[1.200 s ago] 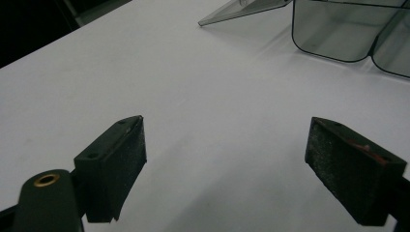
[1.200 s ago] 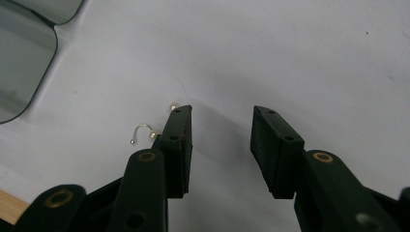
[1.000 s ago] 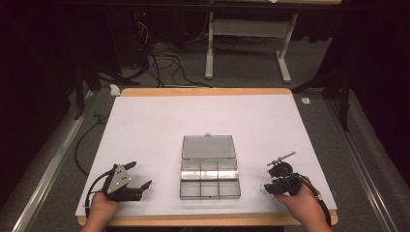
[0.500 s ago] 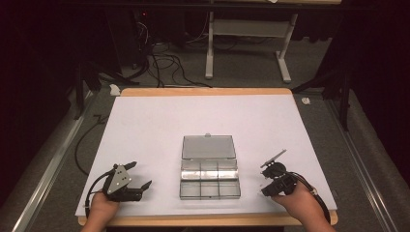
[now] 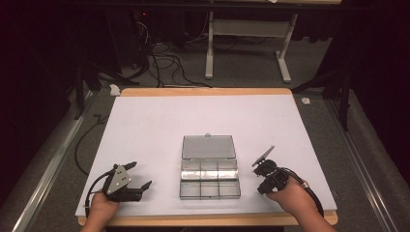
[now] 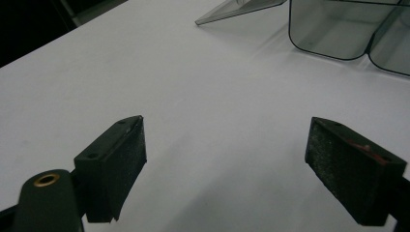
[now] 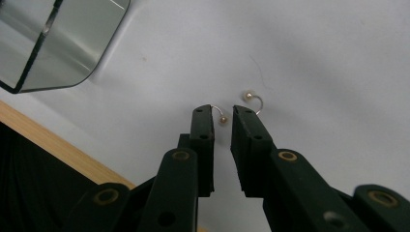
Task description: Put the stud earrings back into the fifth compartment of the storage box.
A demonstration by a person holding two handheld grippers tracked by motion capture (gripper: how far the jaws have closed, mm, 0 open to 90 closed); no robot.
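The right gripper (image 7: 222,113) points down at the sheet, jaws nearly together with only a thin gap, and a small pearl earring (image 7: 220,116) sits in that gap — whether it is pinched yet I cannot tell. A second earring (image 7: 251,99) lies just beyond the tips, loose. The box (image 5: 209,166) waits near, lid flat back, compartments bare — presumably where the earrings go. The left gripper (image 5: 129,180) rests on the table (image 5: 145,121) well left of it, jaws wide and holding nothing, kept out of the way.
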